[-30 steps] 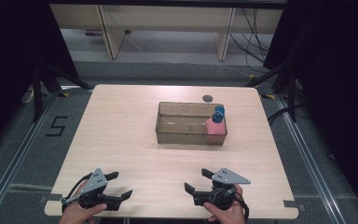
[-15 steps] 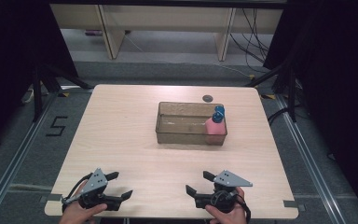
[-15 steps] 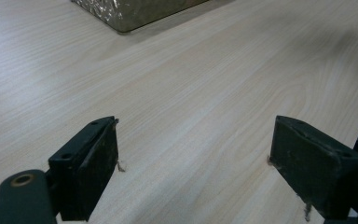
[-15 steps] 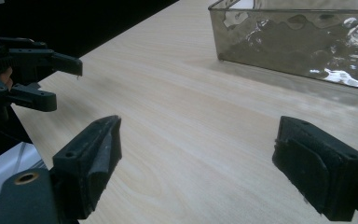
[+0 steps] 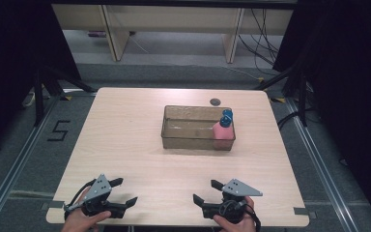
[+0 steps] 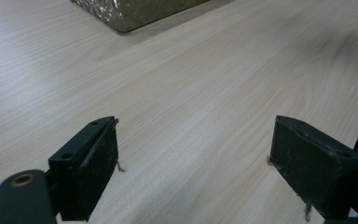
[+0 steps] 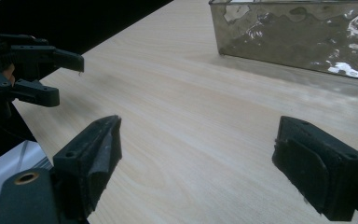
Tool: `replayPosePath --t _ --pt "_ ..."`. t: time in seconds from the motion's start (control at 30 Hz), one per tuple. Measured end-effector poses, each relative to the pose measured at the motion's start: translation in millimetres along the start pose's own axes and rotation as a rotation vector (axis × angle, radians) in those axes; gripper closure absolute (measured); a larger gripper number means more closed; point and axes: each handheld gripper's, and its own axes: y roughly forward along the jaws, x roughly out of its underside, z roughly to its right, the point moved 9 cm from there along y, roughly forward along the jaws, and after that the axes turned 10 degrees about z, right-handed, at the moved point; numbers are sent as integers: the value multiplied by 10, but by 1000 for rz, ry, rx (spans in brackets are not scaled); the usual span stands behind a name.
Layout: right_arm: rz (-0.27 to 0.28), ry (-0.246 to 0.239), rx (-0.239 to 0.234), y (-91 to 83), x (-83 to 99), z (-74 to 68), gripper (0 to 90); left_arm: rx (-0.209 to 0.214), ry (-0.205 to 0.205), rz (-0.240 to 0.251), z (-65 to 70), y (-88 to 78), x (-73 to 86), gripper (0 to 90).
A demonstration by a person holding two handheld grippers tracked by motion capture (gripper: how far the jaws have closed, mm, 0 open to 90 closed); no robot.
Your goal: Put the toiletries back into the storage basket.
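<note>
High view shows our left tool and right tool spread empty on the pale wooden worktop, well short of the clear plastic bin whose pink bottle may tip if bumped.

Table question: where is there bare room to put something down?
The table is bare left of the clear bin, and between the bin and the two grippers, left and right. It's crowded in the bin's right end, where a pink bottle stands; a small dark disc lies behind the bin.
</note>
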Motion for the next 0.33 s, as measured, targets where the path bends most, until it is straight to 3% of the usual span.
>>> replayPosePath --t 0.13,0.23,0.33 --pt "-4 25 -7 -13 10 -25 159 1 0 2 2 1 -2 147" --pt "-5 -5 15 -11 12 16 159 3 0 2 5 3 -1 147" --pt "5 19 0 -20 0 2 159 -1 -3 6 4 2 -7 147"
